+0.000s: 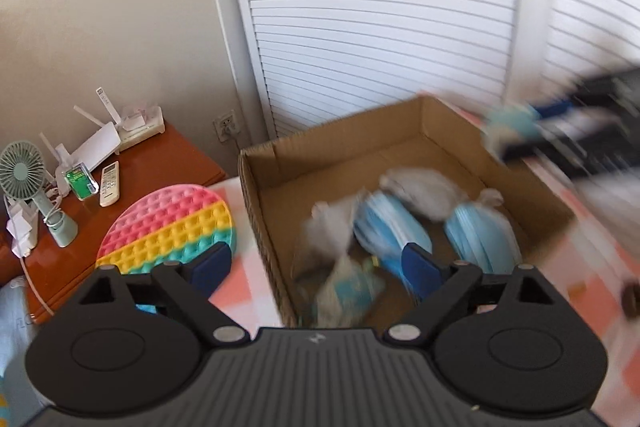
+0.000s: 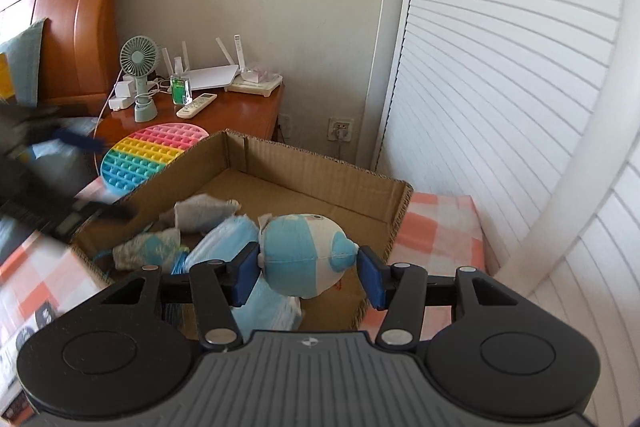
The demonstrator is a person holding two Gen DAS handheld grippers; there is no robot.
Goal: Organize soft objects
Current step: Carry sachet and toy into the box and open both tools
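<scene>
the right gripper [image 2: 308,269] squeezes the blue plush toy [image 2: 304,255] right above the cardboard box [image 2: 316,167], while the left gripper [image 1: 318,265] is open and empty.

soft, even daylight fills both fisheye views, with no hard shadows. the left wrist view is smeared by motion blur: the contents of the cardboard box [image 1: 424,131] and the right gripper [image 1: 520,131] are streaked. the right wrist view is sharper, though the left gripper [image 2: 60,163] blurs at its edge. louvered doors [image 2: 500,87] bow outward; corners vignette dark.
</scene>
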